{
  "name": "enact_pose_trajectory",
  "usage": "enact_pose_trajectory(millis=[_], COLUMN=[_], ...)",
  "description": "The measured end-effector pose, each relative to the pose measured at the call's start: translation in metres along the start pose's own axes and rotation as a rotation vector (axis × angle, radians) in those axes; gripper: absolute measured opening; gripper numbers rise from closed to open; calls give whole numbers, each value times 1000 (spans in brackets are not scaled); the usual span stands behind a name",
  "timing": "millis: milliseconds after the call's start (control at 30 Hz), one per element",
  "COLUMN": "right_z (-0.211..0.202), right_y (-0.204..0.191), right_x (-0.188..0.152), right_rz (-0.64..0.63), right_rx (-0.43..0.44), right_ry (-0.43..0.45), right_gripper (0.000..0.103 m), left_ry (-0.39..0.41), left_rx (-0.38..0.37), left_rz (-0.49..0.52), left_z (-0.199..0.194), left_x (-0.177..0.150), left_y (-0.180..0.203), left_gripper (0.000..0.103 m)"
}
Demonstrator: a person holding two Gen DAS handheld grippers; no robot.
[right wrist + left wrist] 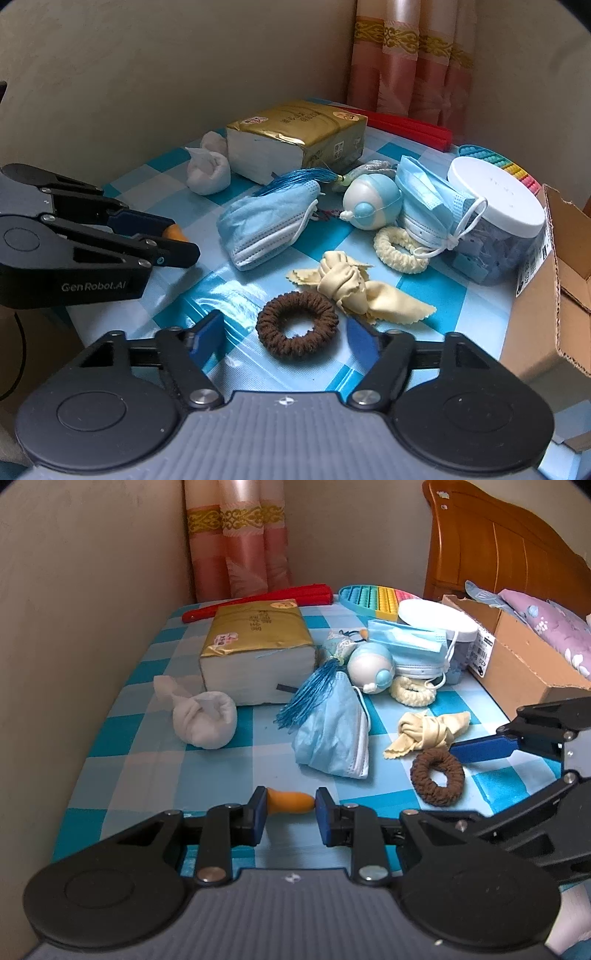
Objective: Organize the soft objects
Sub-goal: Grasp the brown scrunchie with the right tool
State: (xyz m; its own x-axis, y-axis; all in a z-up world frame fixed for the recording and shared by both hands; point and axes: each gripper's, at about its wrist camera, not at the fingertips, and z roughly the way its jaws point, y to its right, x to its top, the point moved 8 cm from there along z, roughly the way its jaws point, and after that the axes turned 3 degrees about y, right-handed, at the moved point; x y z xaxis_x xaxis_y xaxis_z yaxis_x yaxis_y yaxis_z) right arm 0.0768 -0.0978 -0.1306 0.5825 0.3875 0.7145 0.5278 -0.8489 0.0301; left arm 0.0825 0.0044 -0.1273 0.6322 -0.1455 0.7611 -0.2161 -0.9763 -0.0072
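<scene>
My left gripper (290,812) is shut on a small orange soft piece (290,801) just above the near edge of the blue checked tablecloth (147,775); the right wrist view shows that gripper (181,247) from the side, with the orange tip (173,232) poking out. A brown scrunchie (297,334) lies flat between the blue pads of my right gripper (288,339), and gaps show on both sides of it. Behind it sit a knotted cream cloth (347,284), a cream scrunchie (399,251), two blue face masks (266,225) and a white sock ball (208,173).
A gold tissue pack (255,653), a blue tassel (310,698), a round blue-white toy (371,668) and a white-lidded jar (439,622) crowd the far half. An open cardboard box (517,664) stands at the right edge. A red folded fan (258,600) and a rainbow bubble mat (369,598) lie at the back.
</scene>
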Motion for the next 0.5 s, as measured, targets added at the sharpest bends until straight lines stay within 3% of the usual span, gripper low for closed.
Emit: enact_pose_trajectory(millis=[100,200,500], right_z=[0,-1,-28], right_y=[2,5,13], right_x=[2,2,4], right_rz=[11,11,12], right_rx=[-7,-24,-49], right_ry=[-4,-12,21], right_gripper=[55,49,47], left_ry=[-2,-15,-22], left_rx=[-7,-15,-42], left_rz=[5,15,55], left_z=[0,0,-17], left_x=[0,0,11], left_y=[0,1,8], left_gripper=[26,26,26])
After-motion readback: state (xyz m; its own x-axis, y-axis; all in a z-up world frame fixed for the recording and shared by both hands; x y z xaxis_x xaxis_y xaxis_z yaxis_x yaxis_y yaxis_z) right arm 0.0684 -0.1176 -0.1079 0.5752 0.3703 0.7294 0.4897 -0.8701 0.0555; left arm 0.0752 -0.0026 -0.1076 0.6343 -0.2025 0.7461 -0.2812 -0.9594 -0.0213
